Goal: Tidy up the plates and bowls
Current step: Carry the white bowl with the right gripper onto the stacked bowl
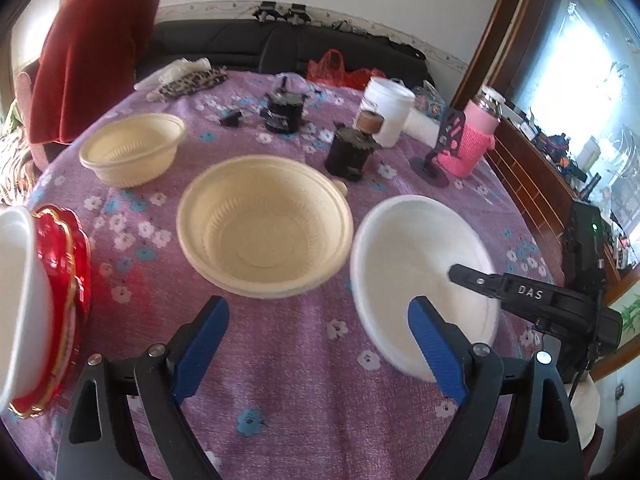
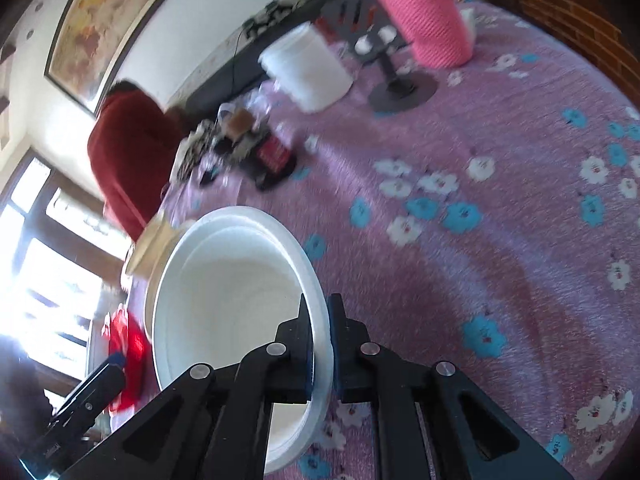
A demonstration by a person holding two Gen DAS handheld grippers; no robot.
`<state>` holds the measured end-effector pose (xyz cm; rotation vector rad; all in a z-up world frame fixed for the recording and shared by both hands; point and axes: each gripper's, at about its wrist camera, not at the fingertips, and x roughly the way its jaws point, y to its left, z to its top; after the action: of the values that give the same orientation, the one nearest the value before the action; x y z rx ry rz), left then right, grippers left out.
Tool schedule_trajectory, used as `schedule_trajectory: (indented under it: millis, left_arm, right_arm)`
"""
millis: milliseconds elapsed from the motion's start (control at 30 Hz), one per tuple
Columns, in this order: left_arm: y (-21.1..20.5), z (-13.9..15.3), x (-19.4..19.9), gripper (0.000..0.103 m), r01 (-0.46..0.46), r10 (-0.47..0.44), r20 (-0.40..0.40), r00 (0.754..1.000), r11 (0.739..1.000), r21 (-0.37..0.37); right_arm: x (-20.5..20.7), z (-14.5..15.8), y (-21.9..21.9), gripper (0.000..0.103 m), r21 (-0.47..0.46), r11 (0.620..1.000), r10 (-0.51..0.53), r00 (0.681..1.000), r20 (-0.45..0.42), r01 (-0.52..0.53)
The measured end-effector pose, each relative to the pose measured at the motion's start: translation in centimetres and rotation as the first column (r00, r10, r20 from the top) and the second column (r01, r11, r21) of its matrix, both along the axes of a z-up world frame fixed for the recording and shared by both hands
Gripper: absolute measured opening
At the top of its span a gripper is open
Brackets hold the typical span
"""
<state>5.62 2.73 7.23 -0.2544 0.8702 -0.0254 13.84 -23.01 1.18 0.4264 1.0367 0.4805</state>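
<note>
R gripper (image 2: 320,344) clamped on rim of white bowl (image 2: 240,300), bowl tilted, at 4 o'clock of cream bowl (image 1: 264,228) on table centre. L gripper (image 1: 320,344) jaws wide, empty. Advice: keep pinch firm, lift slow, nest into cream bowl w/o knocking rim.

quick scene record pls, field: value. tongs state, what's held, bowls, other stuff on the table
surface: round table with purple floral cloth
right tongs: shut on the rim of the white foam bowl, bowl tilted
left tongs: open, nothing between the blue pads, above the cloth
cream plastic bowls: one at centre, one farther back on the left, both upright and empty
red gold-edged plate stack: left edge, under another white bowl
clutter at back: white plastic tub, pink knitted bottle sleeve, black tins
</note>
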Motion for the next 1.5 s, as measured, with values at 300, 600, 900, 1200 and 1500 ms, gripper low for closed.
schedule_trajectory:
  millis: [300, 600, 900, 1200, 1500]
  left_arm:
    - [-1.0, -1.7, 0.1, 0.073, 0.047, -0.05, -0.061, 0.997, 0.998, -0.042]
    - [0.4, -0.3, -3.2, 0.063, 0.046, -0.047, -0.015, 0.999, 0.996, -0.082]
    - [7.3, 4.6, -9.5, 0.063, -0.101, 0.112, 0.129, 0.985, 0.99, -0.094]
    - [19.1, 7.3, -13.7, 0.063, -0.343, 0.36, 0.184, 0.915, 0.932, -0.117]
    - [25.4, 4.3, -12.3, 0.063, -0.421, 0.429, 0.101, 0.898, 0.902, -0.096]
  right_arm:
    - [-1.3, -0.2, 3.7, 0.008, -0.015, 0.987, 0.157, 0.988, -0.003, -0.157]
    - [-5.5, 1.0, 5.1, 0.008, -0.011, 0.989, 0.145, 0.989, 0.015, -0.145]
    - [-9.7, 8.0, 13.9, 0.009, -0.088, 0.968, 0.246, 0.957, 0.153, -0.235]
    - [-11.7, 11.2, 29.0, 0.011, -0.191, 0.899, 0.431, 0.872, 0.233, -0.394]
    - [-12.1, 9.4, 36.1, 0.012, -0.3, 0.867, 0.468, 0.858, 0.212, -0.399]
